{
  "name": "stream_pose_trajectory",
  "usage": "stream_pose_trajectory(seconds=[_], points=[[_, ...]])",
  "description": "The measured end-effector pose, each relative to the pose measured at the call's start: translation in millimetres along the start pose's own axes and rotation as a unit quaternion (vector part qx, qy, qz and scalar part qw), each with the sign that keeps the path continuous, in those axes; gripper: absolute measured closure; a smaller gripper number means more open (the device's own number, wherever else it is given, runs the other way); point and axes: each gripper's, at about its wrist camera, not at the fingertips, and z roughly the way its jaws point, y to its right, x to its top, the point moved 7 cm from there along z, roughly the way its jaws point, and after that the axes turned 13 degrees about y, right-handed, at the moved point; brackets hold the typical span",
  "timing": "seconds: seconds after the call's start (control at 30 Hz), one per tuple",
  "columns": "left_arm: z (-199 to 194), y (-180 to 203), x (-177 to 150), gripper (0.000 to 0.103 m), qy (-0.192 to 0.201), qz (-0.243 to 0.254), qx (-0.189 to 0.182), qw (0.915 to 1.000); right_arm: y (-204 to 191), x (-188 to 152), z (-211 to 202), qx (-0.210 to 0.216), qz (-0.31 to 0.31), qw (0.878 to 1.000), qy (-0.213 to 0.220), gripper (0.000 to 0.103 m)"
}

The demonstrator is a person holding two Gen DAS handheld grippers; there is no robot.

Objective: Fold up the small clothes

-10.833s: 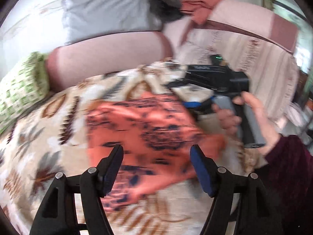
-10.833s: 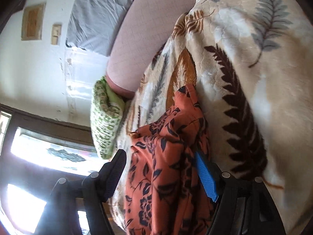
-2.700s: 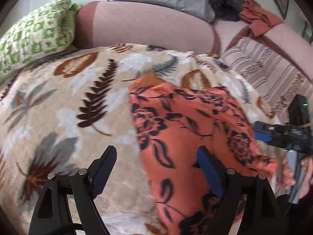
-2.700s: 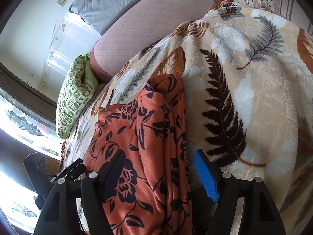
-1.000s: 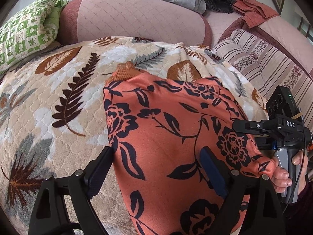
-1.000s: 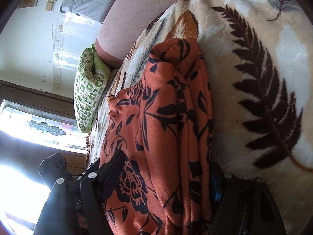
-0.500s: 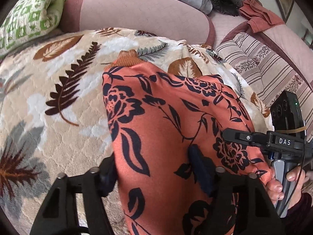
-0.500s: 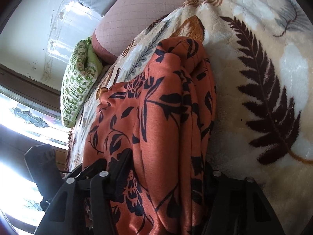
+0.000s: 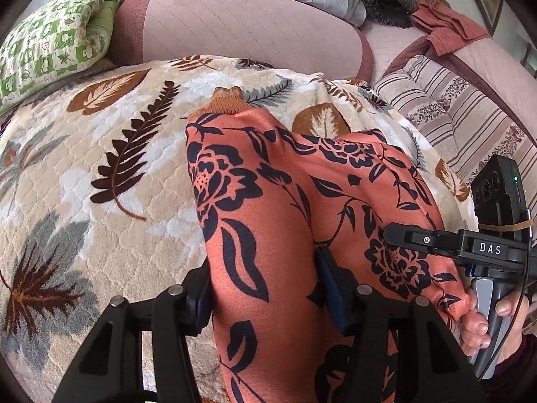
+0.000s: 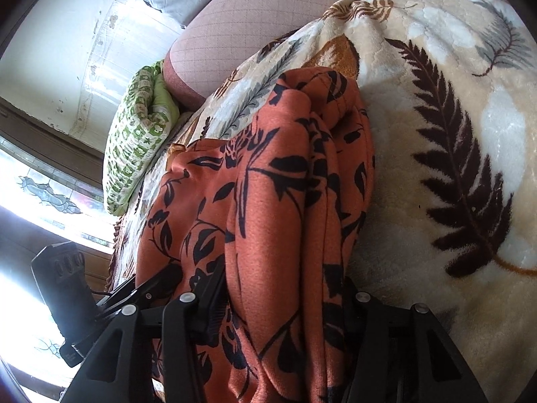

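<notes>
The orange floral garment point(image 9: 268, 201) lies on the leaf-print blanket point(image 9: 100, 168), its long axis running away from both tools. The left tool point(image 9: 265, 288) grips one near bunched edge. The right tool point(image 10: 285, 305) is closing on the other, cloth pressed between its jaws.

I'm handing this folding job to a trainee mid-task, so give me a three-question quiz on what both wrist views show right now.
1. True or false: the orange floral garment lies on a plain white sheet.
2. Which gripper has garment fabric between its fingers? A) left only B) right only C) both
3. Fill in: the pillow at the edge of the leaf-print blanket is white and ____.

Key
1. False: it lies on the leaf-print blanket.
2. C: the left gripper is clamped on a fold, and the right gripper is closing on bunched fabric.
3. Green.
</notes>
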Motion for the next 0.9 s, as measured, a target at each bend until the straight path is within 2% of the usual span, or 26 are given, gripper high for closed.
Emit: stream_pose_trajectory(seconds=[0.13,0.2,0.37,0.47,0.5,0.6,0.9], points=[[4.8,-2.6,-1.9,0.035,-0.009,-0.004,0.004,0.9999,0.8,0.4,1.6,0.0,0.005,1.0,-0.004,0.051],[8.9,-2.5,-3.8,0.021,-0.019,-0.001,0.003,0.9998,2.7,0.9,3.4,0.001,0.01,1.0,-0.008,0.051],[15.2,-3.7,-5.4,0.021,-0.029,-0.013,-0.009,0.9995,4.8,2.9,9.5,0.002,0.018,1.0,-0.016,0.051],[12.5,1.7,-3.9,0.034,-0.016,0.005,-0.016,0.9997,3.4,2.8,10.3,0.003,0.016,1.0,-0.016,0.051],[10.5,4.4,-2.5,0.044,-0.009,0.017,-0.012,0.9997,3.0,3.0,10.1,0.003,0.015,1.0,-0.014,0.051],[4.9,7.1,2.6,0.059,0.006,0.03,-0.011,0.9995,-2.0,2.4,8.1,0.002,0.004,1.0,-0.006,0.051],[-16.4,12.5,15.9,0.064,0.037,0.053,0.013,0.9978,-26.5,2.3,-5.9,0.023,-0.009,0.999,0.025,0.054]])
